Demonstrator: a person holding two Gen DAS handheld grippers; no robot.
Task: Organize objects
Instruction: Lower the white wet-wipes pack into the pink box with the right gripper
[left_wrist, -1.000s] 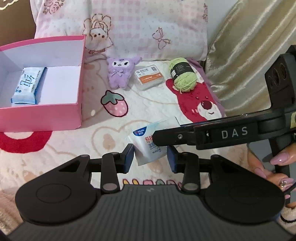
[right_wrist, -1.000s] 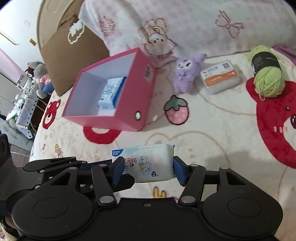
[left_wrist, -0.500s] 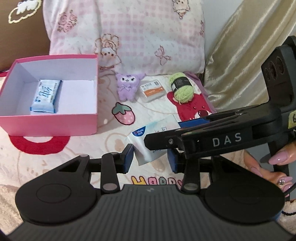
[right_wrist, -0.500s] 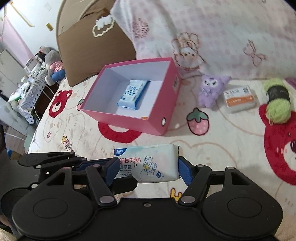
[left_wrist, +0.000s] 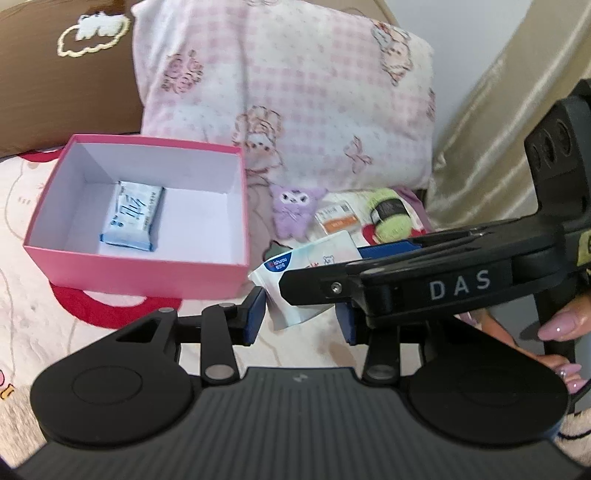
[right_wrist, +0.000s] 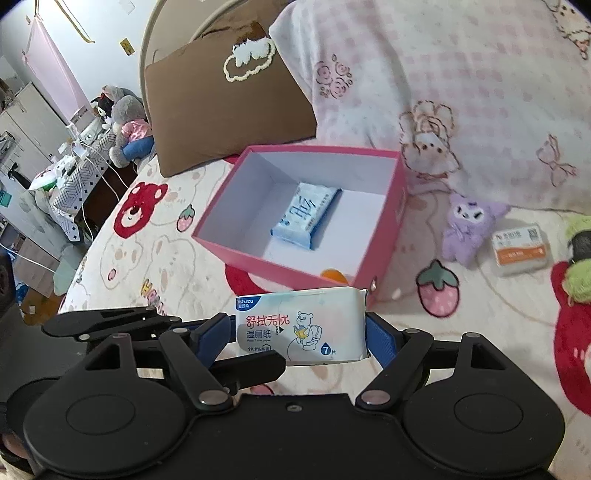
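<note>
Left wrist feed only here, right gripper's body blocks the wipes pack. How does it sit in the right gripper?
Observer: The wipes pack lies lengthwise between the pads of the right gripper, one at each short end; its jaws have just been opening.
Operator: Anything in the pink box besides the blue packet?
Observer: There's something small and orange behind its near wall; can't tell what.
Operator: What's beyond the bed's edge?
Observer: A cluttered desk and some plush toys.

My left gripper (left_wrist: 298, 318): wipes pack (left_wrist: 295, 291) between its pads. Pink box (left_wrist: 147, 271), left of frame, holds blue packet (left_wrist: 132, 215).
</note>
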